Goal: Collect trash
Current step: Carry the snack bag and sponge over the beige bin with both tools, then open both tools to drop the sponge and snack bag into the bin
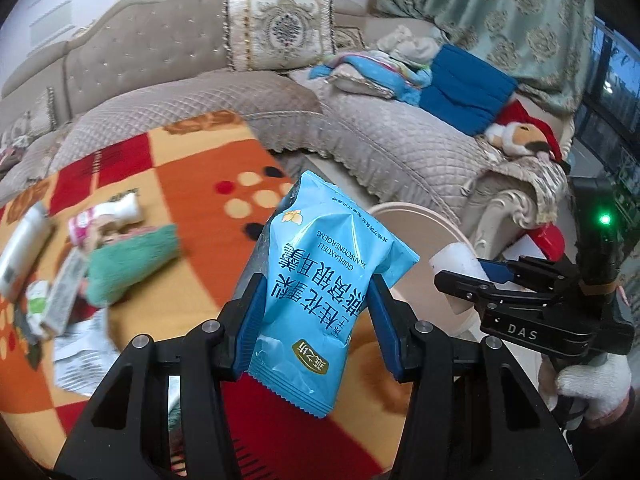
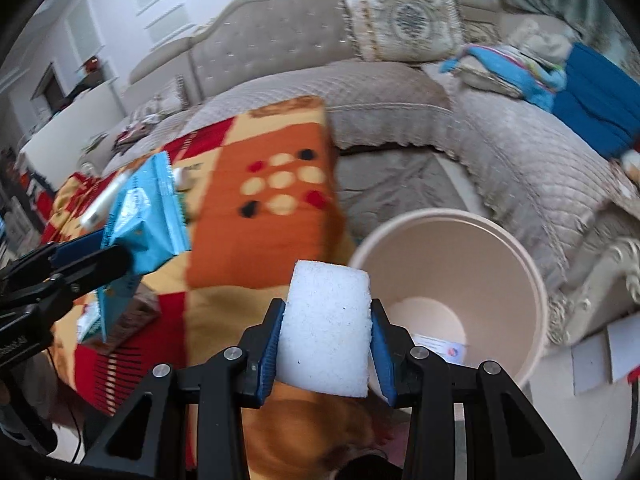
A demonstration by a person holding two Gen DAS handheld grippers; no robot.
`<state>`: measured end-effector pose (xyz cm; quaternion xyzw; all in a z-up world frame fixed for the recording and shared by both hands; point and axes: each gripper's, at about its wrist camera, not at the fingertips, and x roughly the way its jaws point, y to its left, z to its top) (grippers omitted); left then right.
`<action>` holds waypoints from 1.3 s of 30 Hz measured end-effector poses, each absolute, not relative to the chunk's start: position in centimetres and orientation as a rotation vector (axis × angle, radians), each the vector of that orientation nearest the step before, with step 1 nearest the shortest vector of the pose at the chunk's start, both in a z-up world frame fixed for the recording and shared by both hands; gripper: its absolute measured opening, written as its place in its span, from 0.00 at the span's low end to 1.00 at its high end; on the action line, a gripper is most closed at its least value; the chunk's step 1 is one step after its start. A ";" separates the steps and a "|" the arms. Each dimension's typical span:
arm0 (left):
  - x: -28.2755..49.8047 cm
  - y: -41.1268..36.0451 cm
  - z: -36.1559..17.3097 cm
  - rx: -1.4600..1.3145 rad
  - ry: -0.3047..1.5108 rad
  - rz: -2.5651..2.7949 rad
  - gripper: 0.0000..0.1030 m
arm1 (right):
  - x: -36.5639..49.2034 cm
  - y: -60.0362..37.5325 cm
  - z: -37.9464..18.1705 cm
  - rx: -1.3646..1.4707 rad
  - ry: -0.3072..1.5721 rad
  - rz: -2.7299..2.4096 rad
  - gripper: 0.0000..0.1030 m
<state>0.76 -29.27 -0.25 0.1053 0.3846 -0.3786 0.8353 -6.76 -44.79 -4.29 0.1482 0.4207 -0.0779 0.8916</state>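
Note:
My left gripper is shut on a light blue snack packet with printed characters, held above the patterned cloth. From the right wrist view the same packet shows at the left, between blue pads. My right gripper is shut on a white foam block, just left of a beige round bin. A white card lies at the bin's bottom. In the left wrist view the right gripper with the foam block hovers at the bin's rim. A white-gloved hand holds that gripper.
An orange, red and yellow patterned cloth covers the table. Loose wrappers, a white tube and a green cloth lie on its left side. A beige quilted sofa with a cushion, folded blue clothes and a plush toy curves behind.

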 end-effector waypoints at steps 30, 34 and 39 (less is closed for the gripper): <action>0.4 -41.7 -5.4 0.219 0.942 -0.922 0.59 | -10.0 -54.9 -11.0 0.519 0.952 -0.334 0.54; 0.7 -41.5 -5.6 0.202 0.961 -0.934 0.63 | -10.3 -55.0 -10.9 0.535 0.948 -0.332 0.57; 0.8 -41.3 -5.4 0.185 0.958 -0.937 0.65 | -10.3 -54.8 -10.7 0.532 0.947 -0.323 0.58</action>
